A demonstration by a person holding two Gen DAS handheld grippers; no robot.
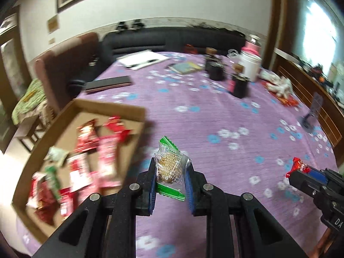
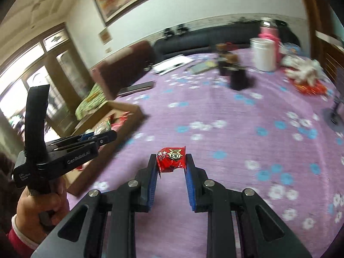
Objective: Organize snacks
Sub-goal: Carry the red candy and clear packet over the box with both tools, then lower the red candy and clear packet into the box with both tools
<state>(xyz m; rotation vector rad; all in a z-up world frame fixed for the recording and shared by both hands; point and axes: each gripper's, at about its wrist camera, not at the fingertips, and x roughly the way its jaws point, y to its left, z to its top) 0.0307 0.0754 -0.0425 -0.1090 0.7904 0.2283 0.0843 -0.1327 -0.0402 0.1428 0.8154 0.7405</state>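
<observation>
Above purple tablecloth (image 1: 215, 118) | left gripper (image 1: 171, 169) clamps biscuit packet (image 1: 171, 165) | right gripper (image 2: 171, 161) clamps red candy (image 2: 172, 158)

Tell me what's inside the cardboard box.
The cardboard box holds a loose pile of mostly red snack packets, plus a green one. Blur hides labels; anything beneath the pile is covered.

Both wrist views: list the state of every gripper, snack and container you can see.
left gripper: shut on the biscuit packet
biscuit packet: sealed, held off the table
right gripper: shut on the red candy
red candy: wrapped, pinched at the fingertips
cardboard box: open-topped, partly filled with snack packets
white canister: upright
</observation>
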